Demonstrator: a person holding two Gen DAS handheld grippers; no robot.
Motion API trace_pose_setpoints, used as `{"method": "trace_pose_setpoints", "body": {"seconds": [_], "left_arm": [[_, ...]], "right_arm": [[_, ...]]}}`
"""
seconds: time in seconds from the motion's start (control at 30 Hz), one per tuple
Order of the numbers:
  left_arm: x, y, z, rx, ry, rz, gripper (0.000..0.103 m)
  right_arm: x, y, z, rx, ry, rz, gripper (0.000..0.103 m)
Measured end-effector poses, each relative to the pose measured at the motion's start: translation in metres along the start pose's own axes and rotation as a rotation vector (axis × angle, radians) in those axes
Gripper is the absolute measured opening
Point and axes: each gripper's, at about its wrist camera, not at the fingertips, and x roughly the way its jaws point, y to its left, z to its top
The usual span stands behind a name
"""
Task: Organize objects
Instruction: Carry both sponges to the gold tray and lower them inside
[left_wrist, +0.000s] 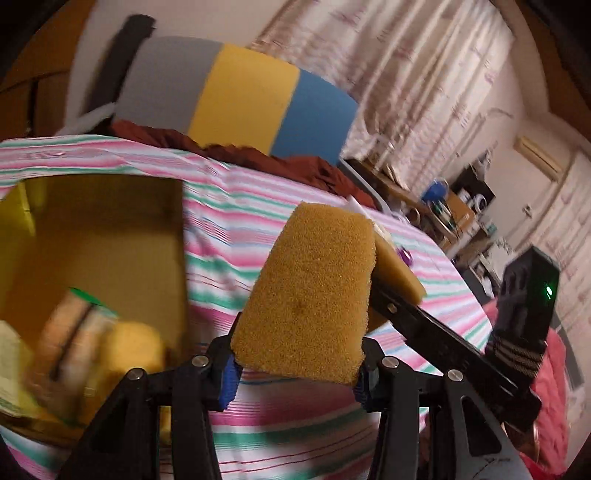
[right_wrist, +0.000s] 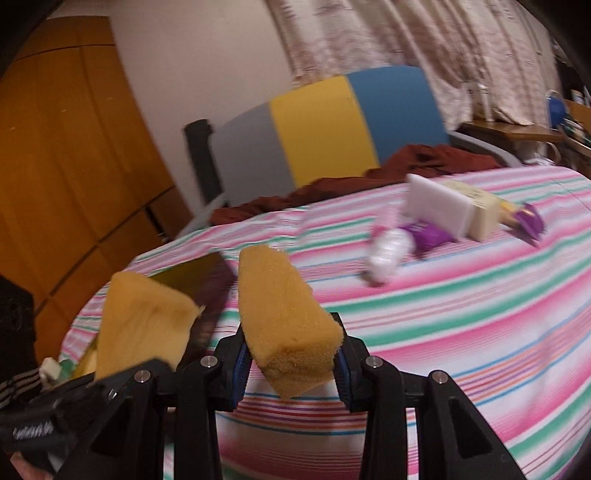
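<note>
**Spotter:** Left wrist view first: your left gripper (left_wrist: 297, 373) is pinching a brown-yellow sponge (left_wrist: 306, 291) by its near end, blue pads pressed into both sides. Its long axis runs up and away from you, the far end leaning a little right.

**Checker:** And the other one?

**Spotter:** Your right gripper (right_wrist: 293, 363) pinches a second yellow sponge (right_wrist: 286, 317) the same way. That one's long axis runs away from you and tilts left, its narrow edge toward the camera.

**Checker:** How do the two sit against each other?

**Spotter:** Side by side above the striped bedcover (right_wrist: 461, 314), close together; from the left camera the second sponge (left_wrist: 397, 269) peeks out just behind the first one's right edge. I cannot tell whether they touch.

**Checker:** What lies beyond?

**Spotter:** To your left, an open cardboard box (left_wrist: 99, 236) with blurred items inside. Farther on the cover to your right, a white bottle (right_wrist: 388, 251) on its side, a white block (right_wrist: 439, 208), a cream block (right_wrist: 480, 210) and purple packets (right_wrist: 428, 234). Behind those, dark red cloth (right_wrist: 424, 158) and a grey, yellow and blue headboard (right_wrist: 325, 129).
</note>
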Motion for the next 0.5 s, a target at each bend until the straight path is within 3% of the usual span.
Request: {"method": "trace_pose_setpoints", "body": {"seconds": [0.2, 0.5], "left_arm": [[-0.027, 0.061, 0.019, -0.109, -0.065, 0.123, 0.049], [-0.030, 0.140, 0.023, -0.236, -0.035, 0.300, 0.049]], "right_arm": [[0.008, 0.050, 0.010, -0.059, 0.027, 0.113, 0.038], [0.032, 0.112, 0.010, -0.165, 0.109, 0.194, 0.038]]}}
